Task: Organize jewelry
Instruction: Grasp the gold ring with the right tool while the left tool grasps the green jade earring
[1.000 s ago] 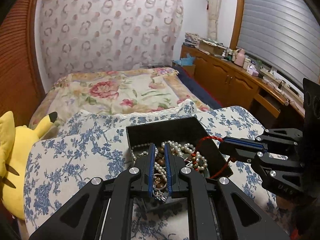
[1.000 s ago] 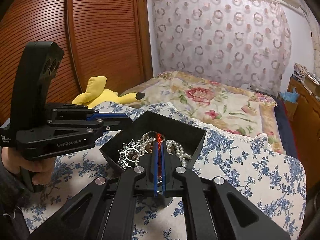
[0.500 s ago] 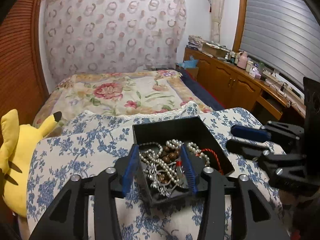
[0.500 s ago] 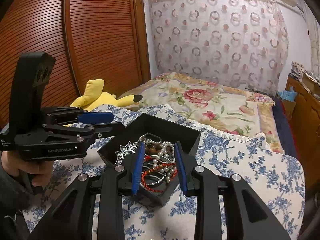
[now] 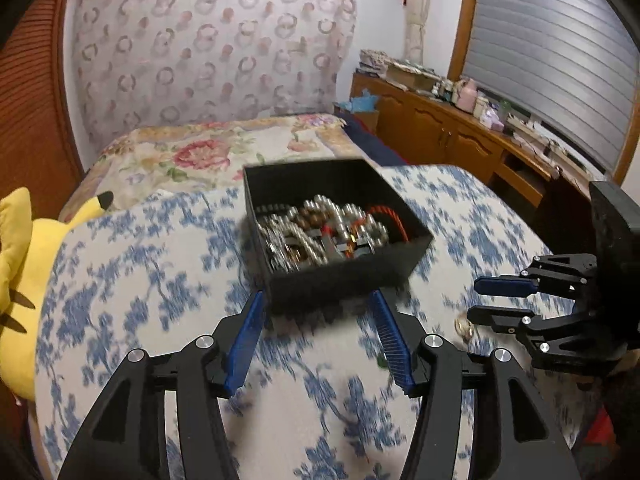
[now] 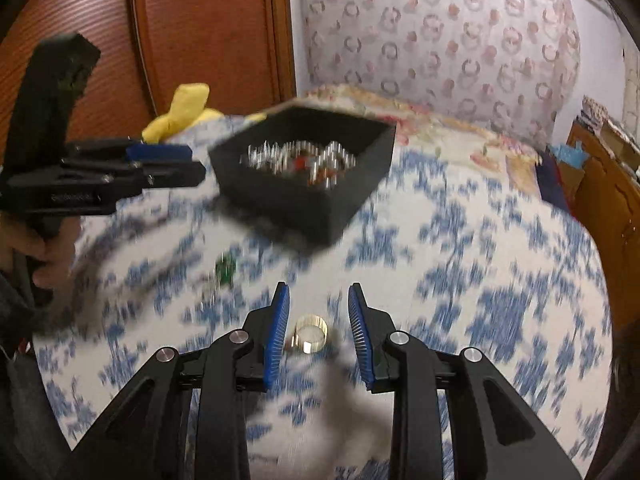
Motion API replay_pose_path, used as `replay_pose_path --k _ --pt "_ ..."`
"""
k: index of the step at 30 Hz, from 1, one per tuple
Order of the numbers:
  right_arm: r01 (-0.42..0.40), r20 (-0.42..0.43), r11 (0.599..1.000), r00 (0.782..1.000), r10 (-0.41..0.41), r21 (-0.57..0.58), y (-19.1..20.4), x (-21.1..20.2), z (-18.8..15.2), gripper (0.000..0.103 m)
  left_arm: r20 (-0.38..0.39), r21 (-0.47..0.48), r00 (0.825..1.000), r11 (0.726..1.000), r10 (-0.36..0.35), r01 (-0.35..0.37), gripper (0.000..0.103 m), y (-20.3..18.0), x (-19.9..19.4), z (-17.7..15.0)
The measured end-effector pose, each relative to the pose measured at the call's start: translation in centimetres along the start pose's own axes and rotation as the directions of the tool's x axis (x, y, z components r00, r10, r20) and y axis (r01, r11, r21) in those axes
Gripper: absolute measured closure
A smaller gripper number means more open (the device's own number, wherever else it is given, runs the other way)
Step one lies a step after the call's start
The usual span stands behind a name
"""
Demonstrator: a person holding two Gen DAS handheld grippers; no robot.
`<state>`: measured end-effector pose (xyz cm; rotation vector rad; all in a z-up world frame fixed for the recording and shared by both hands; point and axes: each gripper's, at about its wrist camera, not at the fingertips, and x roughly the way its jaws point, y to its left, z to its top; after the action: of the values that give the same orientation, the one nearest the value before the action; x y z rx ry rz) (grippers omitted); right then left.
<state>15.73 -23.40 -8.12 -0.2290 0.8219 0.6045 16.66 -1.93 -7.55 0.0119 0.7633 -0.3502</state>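
A black open box [image 5: 340,276] filled with pearl strands, beads and a red cord sits on the blue-flowered cloth; it also shows in the right wrist view [image 6: 296,204]. My left gripper [image 5: 320,336] is open and empty, just short of the box's near wall. My right gripper [image 6: 318,332] is open, its fingers either side of a gold ring [image 6: 311,333] lying on the cloth, not touching it. The ring also shows in the left wrist view [image 5: 463,327] by the right gripper [image 5: 486,300]. A small green piece [image 6: 225,270] lies left of it.
A yellow plush toy [image 5: 20,280] lies at the cloth's left edge. A flowered bed [image 5: 208,152] lies beyond the box. A wooden sideboard [image 5: 460,136] with clutter runs along the right wall. A wooden sliding door [image 6: 180,32] stands at the left.
Both grippers have opened, let go of the jewelry in the box and drawn back from it. The right gripper has dropped to the cloth around the gold ring.
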Motion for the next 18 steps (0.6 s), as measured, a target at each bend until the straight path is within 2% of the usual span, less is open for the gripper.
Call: replay_pose_path --k 6,7,8,9,18 --pt "-0.013 -0.016 1.000 1.000 0.013 -0.005 0.6 0.1 -0.9 0.070 -0.054 0.010 0.999 1.000 -0.008 0.008 0.050 -0.5 1.0 -1.7" --pt "-0.019 -0.015 1.000 1.000 0.019 -0.011 0.8 0.1 -0.9 0.071 -0.060 0.009 0.998 1.000 -0.011 0.012 0.050 -0.5 1.0 -1.9" --pt "-0.026 -0.016 0.999 1.000 0.025 -0.020 1.1 0.1 -0.8 0.078 -0.065 0.010 0.998 1.000 -0.013 0.014 0.050 -0.6 1.1 -2.1" --pt "-0.031 -0.020 0.999 0.999 0.031 -0.026 1.2 0.2 -0.8 0.080 -0.067 0.011 0.998 1.000 -0.013 0.014 0.050 -0.6 1.2 -2.1" --pt "-0.016 -0.072 0.996 0.997 0.010 -0.085 1.4 1.3 -1.2 0.085 -0.081 0.018 0.996 1.000 -0.024 0.025 0.050 -1.2 1.6 -2.3"
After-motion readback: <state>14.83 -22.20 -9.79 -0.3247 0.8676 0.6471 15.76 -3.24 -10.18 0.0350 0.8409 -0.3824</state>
